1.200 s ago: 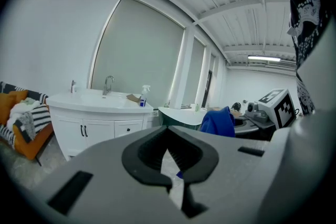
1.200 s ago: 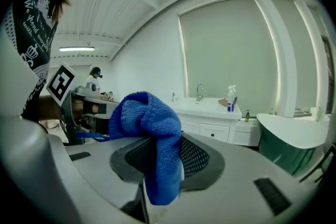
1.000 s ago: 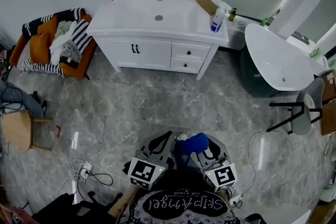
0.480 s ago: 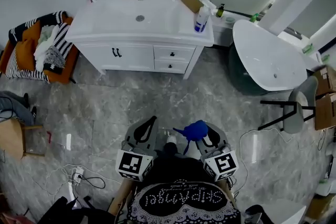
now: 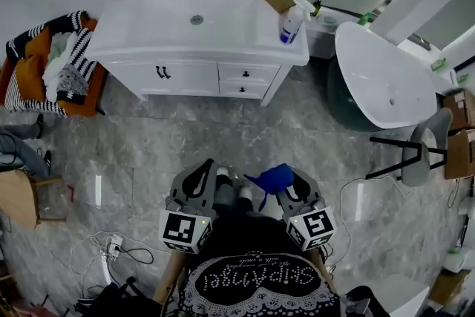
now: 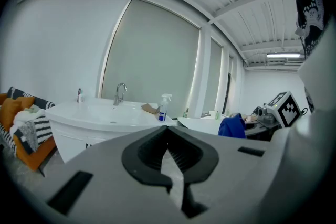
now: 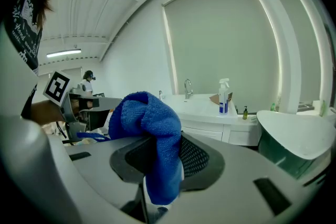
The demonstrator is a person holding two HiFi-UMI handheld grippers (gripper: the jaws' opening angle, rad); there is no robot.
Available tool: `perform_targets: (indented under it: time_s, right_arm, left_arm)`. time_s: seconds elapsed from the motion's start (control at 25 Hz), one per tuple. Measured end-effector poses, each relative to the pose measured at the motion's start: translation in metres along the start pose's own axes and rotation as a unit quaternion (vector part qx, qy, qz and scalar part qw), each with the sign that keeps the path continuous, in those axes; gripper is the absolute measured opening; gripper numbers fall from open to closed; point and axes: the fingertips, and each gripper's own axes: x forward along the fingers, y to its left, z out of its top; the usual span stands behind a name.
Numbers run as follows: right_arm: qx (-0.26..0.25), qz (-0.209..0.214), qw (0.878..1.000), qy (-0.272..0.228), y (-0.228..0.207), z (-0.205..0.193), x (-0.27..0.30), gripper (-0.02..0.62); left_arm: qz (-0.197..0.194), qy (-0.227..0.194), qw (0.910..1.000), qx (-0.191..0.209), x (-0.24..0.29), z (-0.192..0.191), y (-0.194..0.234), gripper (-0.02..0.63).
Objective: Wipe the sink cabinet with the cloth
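A: Right gripper (image 7: pixel 164 161), state?
B: Jaws pinch the blue cloth (image 7: pixel 148 119). It bunches above the pads and a fold hangs down between them.
A: Left gripper (image 6: pixel 169 159)?
B: Jaws pressed together, only a thin slit showing, nothing in it.
A: Position relative to the target?
B: In the head view, both grippers sit low, close to the person's torso. The white sink cabinet (image 5: pixel 199 75) stands well apart across the grey floor (image 5: pixel 223 134), a spray bottle (image 5: pixel 290 24) on its right top corner.
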Motion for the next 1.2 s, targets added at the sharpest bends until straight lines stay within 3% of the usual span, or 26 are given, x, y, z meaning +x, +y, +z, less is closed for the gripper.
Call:
perform_targets:
  time_s: [0.32,0.72,1.2]
  right_arm:
    - [0.013,-0.022,0.999,-0.023,0.008,0.038,0.048,0.115]
    - [0.045,-0.063,0.997,-0.012,0.007,0.035,0.069,0.115]
    - [0.048,-0.074,0.996,0.002,0.003,0.033,0.08,0.115]
  left_arm:
    - [-0.037,-0.002,0.9991,0.022,0.023,0.031,0.04,0.0]
    - [-0.052,0.016,0.9981,0.03,0.031,0.03,0.074,0.0]
    - [-0.058,0.022,0.998,0.015,0.042,0.026,0.081,0.0]
